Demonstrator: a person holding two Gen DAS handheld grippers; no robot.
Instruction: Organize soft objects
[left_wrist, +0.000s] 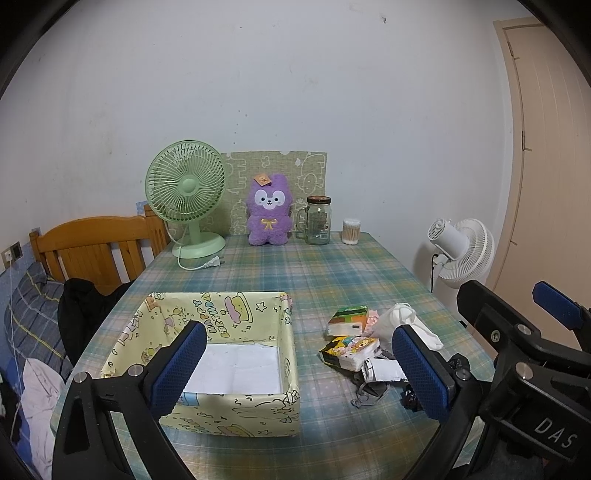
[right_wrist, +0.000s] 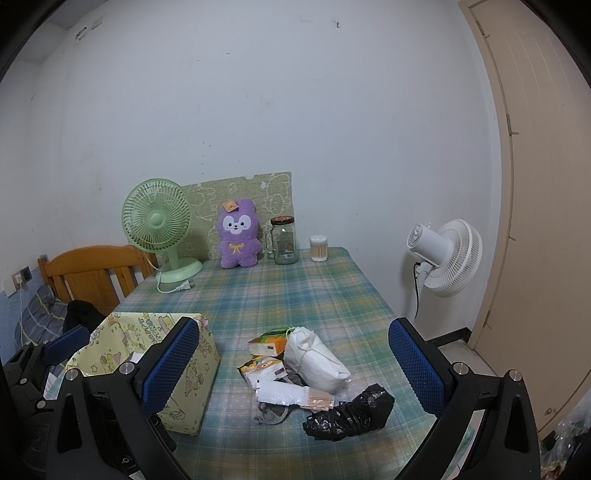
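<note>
A yellow cartoon-print box sits open on the plaid table, showing only its white bottom. To its right lies a heap of soft items: two tissue packs, a white cloth bundle, a white wrapped pack, a grey piece and a black plastic bag. My left gripper hovers open above the box's front right corner. My right gripper hangs open above the heap with nothing between its fingers.
At the table's far edge stand a green desk fan, a purple plush toy, a glass jar and a cotton-swab tub. A wooden bed frame is on the left, a white floor fan on the right.
</note>
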